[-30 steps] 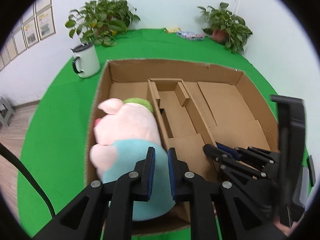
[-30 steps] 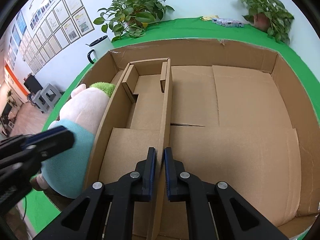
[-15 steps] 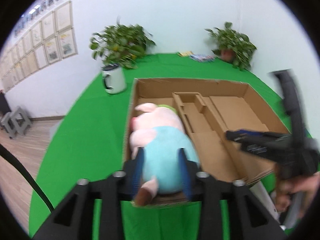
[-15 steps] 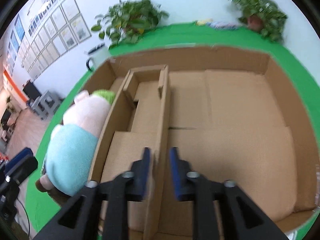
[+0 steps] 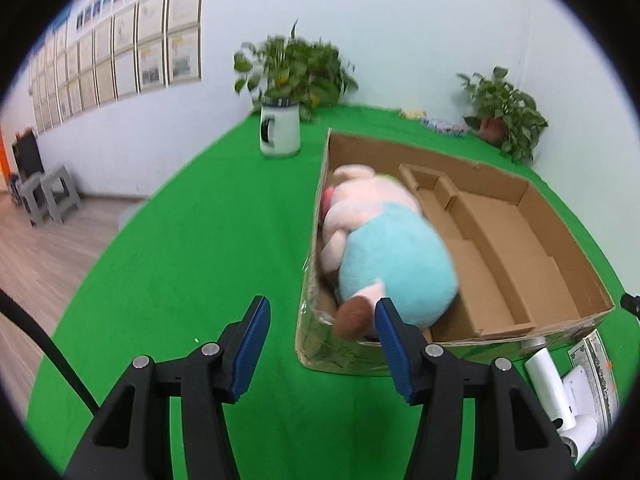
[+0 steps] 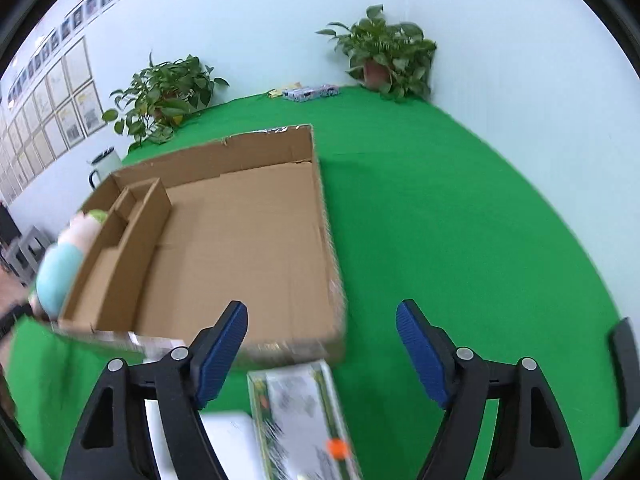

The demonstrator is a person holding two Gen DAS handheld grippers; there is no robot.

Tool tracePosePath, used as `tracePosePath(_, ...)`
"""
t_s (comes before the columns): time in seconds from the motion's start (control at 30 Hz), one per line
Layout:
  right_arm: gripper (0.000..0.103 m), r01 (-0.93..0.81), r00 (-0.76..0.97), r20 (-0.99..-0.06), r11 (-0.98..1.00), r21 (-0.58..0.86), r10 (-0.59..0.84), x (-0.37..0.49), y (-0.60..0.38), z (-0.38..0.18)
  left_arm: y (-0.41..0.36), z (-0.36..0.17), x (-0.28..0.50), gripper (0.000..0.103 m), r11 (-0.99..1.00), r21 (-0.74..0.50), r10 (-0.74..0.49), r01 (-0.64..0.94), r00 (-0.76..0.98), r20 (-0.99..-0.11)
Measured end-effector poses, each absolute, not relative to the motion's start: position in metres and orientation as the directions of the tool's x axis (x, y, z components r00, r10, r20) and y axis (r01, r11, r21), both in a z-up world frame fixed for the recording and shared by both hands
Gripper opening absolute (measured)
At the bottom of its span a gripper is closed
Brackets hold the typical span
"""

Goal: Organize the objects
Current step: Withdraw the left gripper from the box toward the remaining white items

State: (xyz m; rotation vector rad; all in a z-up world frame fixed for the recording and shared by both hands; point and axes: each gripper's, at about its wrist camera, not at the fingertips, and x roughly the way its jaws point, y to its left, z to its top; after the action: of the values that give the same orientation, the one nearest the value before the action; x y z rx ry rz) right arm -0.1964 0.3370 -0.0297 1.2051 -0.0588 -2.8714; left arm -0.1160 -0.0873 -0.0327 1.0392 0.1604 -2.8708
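Right wrist view: my right hand-held gripper (image 6: 320, 352) has just been opening and holds nothing, above a wrapped packet (image 6: 300, 416) still lying outside the box. My left hand-held gripper (image 5: 320, 344), also just opening, is empty. Beyond, the plush pig (image 5: 380, 248) already lies in the cardboard box (image 5: 560, 240), in its left compartment; the rest looks unfilled.

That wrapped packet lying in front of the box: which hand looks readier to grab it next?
Probably the right. The right gripper hangs open directly over the wrapped packet, while the left gripper faces the plush pig in the cardboard box.
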Motion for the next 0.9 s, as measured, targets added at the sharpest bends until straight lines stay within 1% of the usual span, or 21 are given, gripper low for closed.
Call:
tracePosePath(0.07, 0.082, 0.033, -0.731, -0.681, -0.999, 0.021, -0.039, -0.172, 0.331, -0.024, -0.071, -0.019, -0.098, 0.054, -0.994, -0.044, -0.058, 0.103, -0.808, -0.587)
tracePosePath(0.1, 0.090, 0.044, -0.744, -0.666, -0.999, 0.026, -0.050, -0.162, 0.328, -0.020, -0.062, -0.012, -0.088, 0.054, -0.995, -0.030, -0.059, 0.092, -0.827, -0.559)
tracePosePath(0.13, 0.097, 0.058, -0.762, -0.644, -0.998, 0.040, -0.070, -0.149, 0.321, -0.015, -0.052, -0.005, -0.078, 0.060, -0.997, -0.019, -0.051, 0.072, -0.843, -0.536)
tracePosePath(0.17, 0.099, 0.071, -0.773, -0.628, -0.996, 0.053, -0.089, -0.136, 0.314, -0.012, -0.045, 0.000, -0.071, 0.071, -0.998, -0.012, -0.041, 0.055, -0.853, -0.520)
tracePosePath(0.2, 0.102, 0.089, -0.784, -0.611, -0.994, 0.067, -0.112, -0.126, 0.307, -0.008, -0.036, 0.006, -0.062, 0.075, -0.999, -0.002, -0.038, 0.045, -0.866, -0.498)
tracePosePath(0.23, 0.102, 0.114, -0.794, -0.593, -0.990, 0.077, -0.137, -0.113, 0.298, -0.004, -0.030, 0.009, -0.056, 0.079, -0.999, 0.007, -0.039, 0.041, -0.875, -0.483)
tracePosePath(0.3, 0.102, 0.165, -0.813, -0.557, -0.984, 0.061, -0.171, -0.092, 0.277, 0.002, -0.017, 0.015, -0.044, 0.079, -0.999, 0.026, -0.029, 0.019, -0.882, -0.470)
tracePosePath(0.37, 0.102, 0.203, -0.829, -0.530, -0.979, 0.015, -0.180, -0.076, 0.254, 0.005, -0.011, 0.020, -0.036, 0.079, -1.000, 0.017, -0.008, 0.001, -0.885, -0.465)
tracePosePath(0.53, 0.102, 0.260, -0.807, -0.540, -0.965, 0.039, -0.239, -0.050, 0.226, 0.008, -0.002, 0.025, -0.023, 0.079, -1.000, 0.000, 0.002, -0.003, -0.892, -0.453)
tracePosePath(0.73, 0.102, 0.266, -0.807, -0.547, -0.964, 0.001, -0.223, -0.028, 0.219, 0.000, 0.006, 0.019, -0.012, 0.079, -0.999, -0.042, 0.040, -0.022, -0.883, -0.469)
tracePosePath(0.9, 0.102, 0.258, -0.799, -0.558, -0.966, 0.014, -0.222, -0.019, 0.230, -0.004, 0.008, 0.016, -0.007, 0.079, -0.998, -0.056, 0.064, -0.042, -0.878, -0.475)
